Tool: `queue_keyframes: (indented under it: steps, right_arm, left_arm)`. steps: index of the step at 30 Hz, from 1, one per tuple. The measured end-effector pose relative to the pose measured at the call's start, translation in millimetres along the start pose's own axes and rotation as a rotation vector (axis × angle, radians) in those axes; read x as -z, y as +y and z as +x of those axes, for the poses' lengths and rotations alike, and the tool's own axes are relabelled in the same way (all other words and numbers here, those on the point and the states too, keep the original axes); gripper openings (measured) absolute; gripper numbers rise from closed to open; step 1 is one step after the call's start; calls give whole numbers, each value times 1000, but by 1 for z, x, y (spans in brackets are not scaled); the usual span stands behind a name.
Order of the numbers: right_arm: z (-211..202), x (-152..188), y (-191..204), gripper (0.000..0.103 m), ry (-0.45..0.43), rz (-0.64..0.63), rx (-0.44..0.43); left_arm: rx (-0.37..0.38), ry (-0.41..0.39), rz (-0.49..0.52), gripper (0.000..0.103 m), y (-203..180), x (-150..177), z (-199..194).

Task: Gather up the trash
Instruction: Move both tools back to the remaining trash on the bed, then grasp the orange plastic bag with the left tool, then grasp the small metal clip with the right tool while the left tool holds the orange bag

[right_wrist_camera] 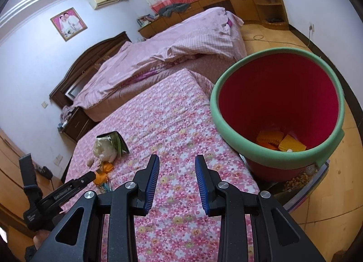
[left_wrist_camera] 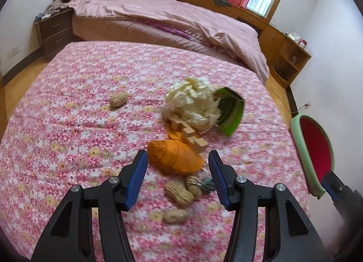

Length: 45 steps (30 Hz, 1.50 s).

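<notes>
I had the rig over the flowered quilt (left_wrist_camera: 68,125), a broad pink surface that ran flat toward the bed (left_wrist_camera: 158,19) beyond it. Its right edge dropped to bare wooden floor, and there stood the red bin (right_wrist_camera: 279,94) with its green foam rim, just beside the quilt's edge. A few orange and yellow pieces already lay in its bottom, so I judged the collecting was partly done and a fresh pickup was in hand.

The trash sat in one loose cluster near the middle of the quilt. Largest was the crumpled white paper wad (left_wrist_camera: 192,105), touching a green packet (left_wrist_camera: 231,112) on its right. Below them lay a pale notched wooden piece (left_wrist_camera: 192,136) and an orange wrapper (left_wrist_camera: 174,159). Nearest me were three peanut shells (left_wrist_camera: 179,192), with one more nut shell (left_wrist_camera: 118,100) well apart to the left.

My left gripper (left_wrist_camera: 178,181) hung over the peanut shells with its fingers spread and nothing between the pads. The orange wrapper lay just ahead of the tips. I judged the next move was to drop lower, straddle one piece and close on it.

My right gripper (right_wrist_camera: 177,184) hovered over bare quilt, its fingers parted more narrowly and also empty. It sat near the bin, well apart from the cluster.

Room was generous: open quilt on every side of the pile, and a clear path rightward to the bin. The one hazard I saw was the bin's raised rim, which a carried piece would have to clear.
</notes>
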State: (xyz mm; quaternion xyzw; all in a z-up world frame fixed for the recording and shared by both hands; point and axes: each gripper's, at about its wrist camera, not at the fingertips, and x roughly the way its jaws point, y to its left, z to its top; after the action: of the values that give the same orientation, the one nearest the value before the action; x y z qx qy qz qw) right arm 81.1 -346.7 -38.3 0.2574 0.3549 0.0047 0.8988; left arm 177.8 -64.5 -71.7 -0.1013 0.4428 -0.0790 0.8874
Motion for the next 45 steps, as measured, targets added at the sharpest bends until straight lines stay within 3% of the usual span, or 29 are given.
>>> queue_keyframes:
  steps: [11, 18, 24, 32, 45]
  right_arm:
    - [22, 2, -5, 33, 42, 11, -2]
    - [22, 6, -6, 33, 52, 15, -8]
    - [14, 7, 1, 33, 40, 5, -22]
    - [5, 12, 23, 33, 37, -34, -54]
    - [5, 31, 68, 33, 76, -130, -100]
  left_arm:
    - [20, 25, -26, 55, 2, 2, 27]
    - [38, 1, -34, 40, 7, 1, 27]
    - [56, -27, -33, 33, 10, 5, 1]
    - [77, -94, -46, 33, 19, 9, -41]
    - [40, -174, -112, 33, 56, 21, -85]
